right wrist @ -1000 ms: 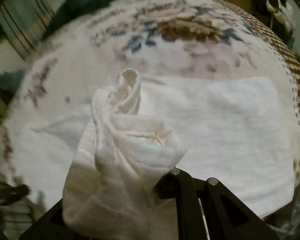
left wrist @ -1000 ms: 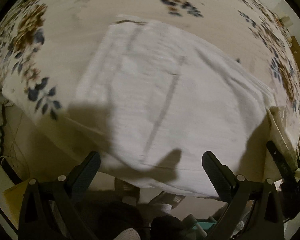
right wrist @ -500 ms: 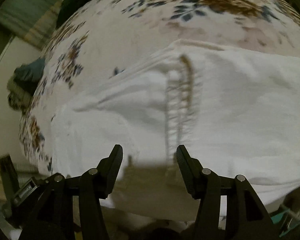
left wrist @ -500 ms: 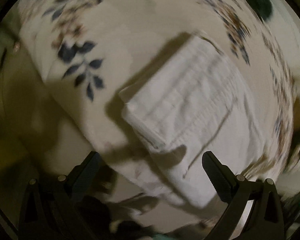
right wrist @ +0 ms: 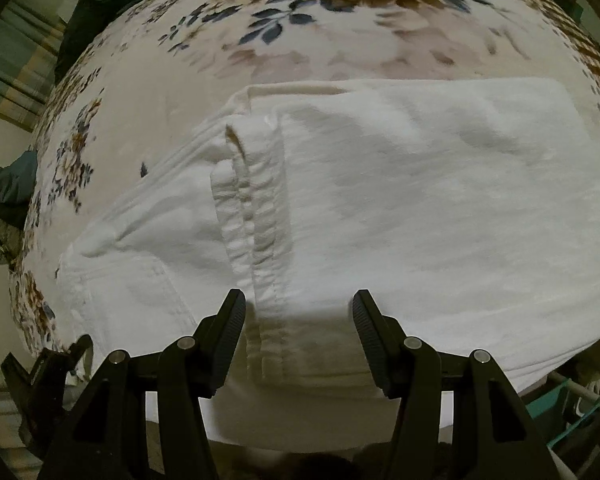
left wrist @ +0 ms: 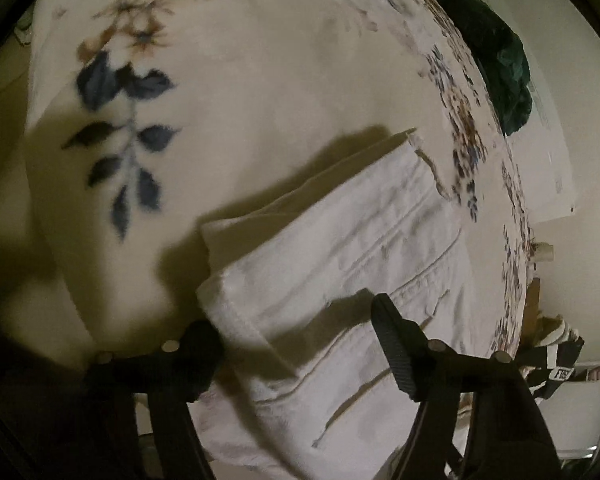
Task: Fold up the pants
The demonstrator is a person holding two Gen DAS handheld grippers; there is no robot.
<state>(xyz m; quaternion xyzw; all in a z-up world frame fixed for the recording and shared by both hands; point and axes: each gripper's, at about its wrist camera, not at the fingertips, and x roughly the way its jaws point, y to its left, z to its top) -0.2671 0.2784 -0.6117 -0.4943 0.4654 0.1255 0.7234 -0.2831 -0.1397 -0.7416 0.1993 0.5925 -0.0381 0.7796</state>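
Note:
The white pants (right wrist: 400, 208) lie folded on a floral bedspread (right wrist: 340, 36), with a hem edge (right wrist: 256, 216) laid across the top layer. My right gripper (right wrist: 298, 312) is open and empty, just above the near edge of the pants. In the left wrist view the pants (left wrist: 340, 272) show their folded corner and seams. My left gripper (left wrist: 296, 328) is open around the corner of the pants; its left finger sits low by the fabric edge, its right finger (left wrist: 392, 340) over the cloth. It holds nothing.
A dark green garment (left wrist: 500, 68) lies at the far edge of the bed; it also shows in the right wrist view (right wrist: 100, 0). More clothes (right wrist: 4, 200) are piled at the left. The left gripper's body (right wrist: 40, 372) shows at the lower left.
My right gripper has let go of the bunched pants fabric and opened; the cloth now lies flat. My left gripper has swung left and down to the pants' corner.

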